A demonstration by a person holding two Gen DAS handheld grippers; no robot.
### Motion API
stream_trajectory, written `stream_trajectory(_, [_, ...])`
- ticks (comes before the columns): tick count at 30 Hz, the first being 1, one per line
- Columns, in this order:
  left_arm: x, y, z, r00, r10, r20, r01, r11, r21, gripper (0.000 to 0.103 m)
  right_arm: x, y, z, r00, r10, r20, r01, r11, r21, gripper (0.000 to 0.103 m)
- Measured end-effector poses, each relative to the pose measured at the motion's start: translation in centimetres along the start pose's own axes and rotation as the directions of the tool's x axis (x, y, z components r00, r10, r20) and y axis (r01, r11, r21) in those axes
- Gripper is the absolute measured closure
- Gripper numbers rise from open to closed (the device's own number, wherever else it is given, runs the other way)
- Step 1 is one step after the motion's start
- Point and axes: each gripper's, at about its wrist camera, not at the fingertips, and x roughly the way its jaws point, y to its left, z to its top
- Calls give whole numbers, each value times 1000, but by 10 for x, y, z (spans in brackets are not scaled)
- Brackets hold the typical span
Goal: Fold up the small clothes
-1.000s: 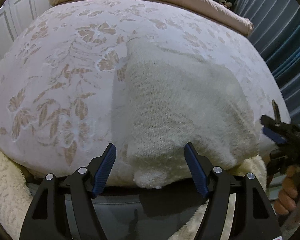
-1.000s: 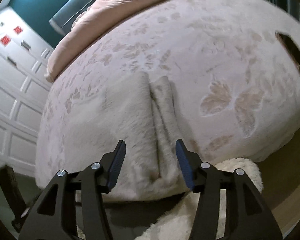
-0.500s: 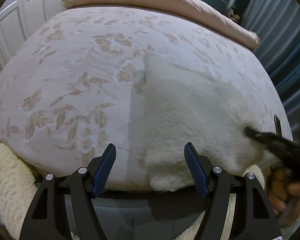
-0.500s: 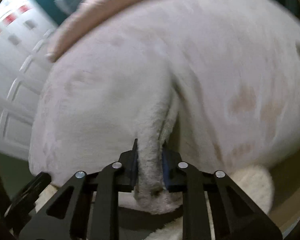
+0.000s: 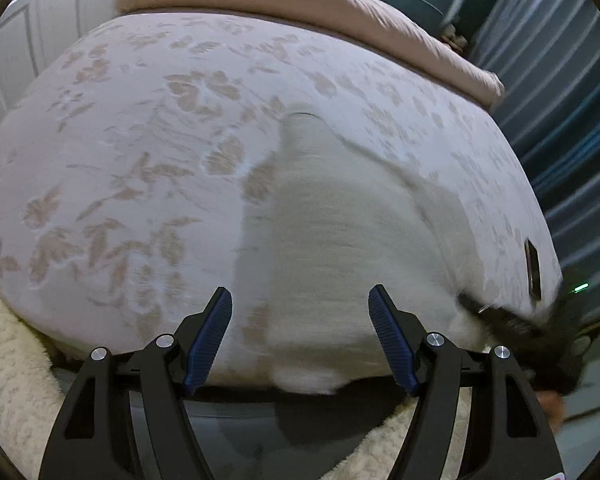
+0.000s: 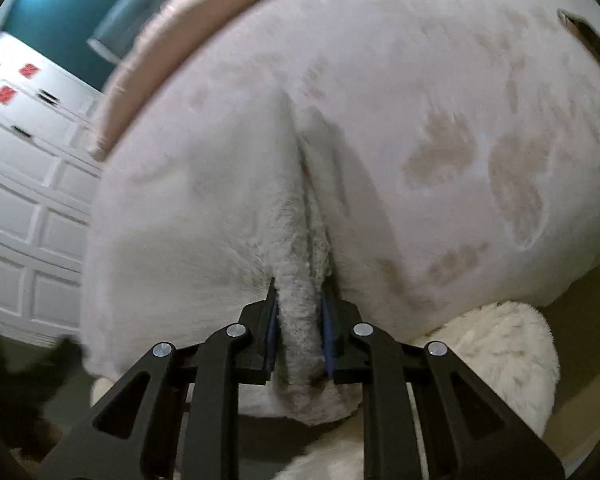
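Fold barely begun: right claw (image 6: 299, 332) pinches the fuzzy cream knit garment's (image 5: 340, 240) 6 o'clock hem, left claw (image 5: 300, 336) spread, floral bed (image 5: 140, 160) beneath.

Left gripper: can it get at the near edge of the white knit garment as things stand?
Probably yes. The left gripper is open with the garment edge lying between its fingers, nothing covering it; the right gripper pinches the other side.

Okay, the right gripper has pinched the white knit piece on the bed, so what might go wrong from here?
1. The right gripper is shut on a bunched ridge of the white knit garment, so it may hold more than one layer and drag a crooked fold.
2. The left gripper is open and holds nothing, so the whole garment may slide across the floral bedspread.
3. A dark flat object lies near the garment's edge and might get swept along.
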Motion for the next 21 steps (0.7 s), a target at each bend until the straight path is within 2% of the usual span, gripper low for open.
stream_trajectory(2, [6, -6, -2, 1000, 2, -7, -1, 1000, 17, 35, -19, 14, 0, 998, 45, 54, -43, 998, -34, 85])
stream_trajectory(3, [11, -10, -3, 1000, 6, -12, -6, 1000, 28, 35, -22, 18, -2, 997, 39, 64, -35, 998, -52, 85])
stream_trajectory(5, [25, -15, -6, 998, 48, -31, -46, 997, 64, 35, -4, 12, -7, 999, -29, 25, 31, 997, -75, 83])
stream_trajectory(6, [32, -14, -8, 997, 72, -38, -69, 995, 73, 35, 18, 3, -12, 993, -111, -34, 107, 990, -87, 80])
stream_trajectory(7, [41, -12, -10, 995, 90, -44, -86, 993, 83, 32, 29, -6, -15, 989, -129, -70, 124, 990, -73, 79])
stream_trajectory(9, [54, -7, -14, 990, 125, -59, -119, 988, 98, 32, 17, -3, -14, 995, -93, -46, 90, 995, -48, 77])
stream_trajectory(12, [55, 3, -13, 991, 113, -68, -108, 992, 64, 29, -11, 17, -9, 989, -146, 24, 147, 987, -57, 76])
stream_trajectory(14, [46, 7, -12, 992, 102, -68, -99, 994, 40, 30, -31, 41, -14, 982, -160, 95, 171, 978, -119, 76])
stream_trajectory(15, [41, 8, -11, 993, 102, -63, -100, 994, 34, 31, -40, 60, -15, 982, -144, 124, 164, 972, -168, 76])
stream_trajectory(17, [27, 10, -10, 994, 99, -38, -98, 995, 26, 31, -40, 86, -11, 988, -88, 128, 116, 965, -236, 76])
stream_trajectory(19, [9, 17, -11, 994, 107, 0, -107, 994, 21, 31, -29, 107, -19, 998, -15, 58, 31, 954, -297, 76])
stream_trajectory(21, [-1, 25, -12, 992, 125, 21, -125, 992, 13, 31, 9, 118, -36, 997, 17, -69, -38, 948, -315, 76])
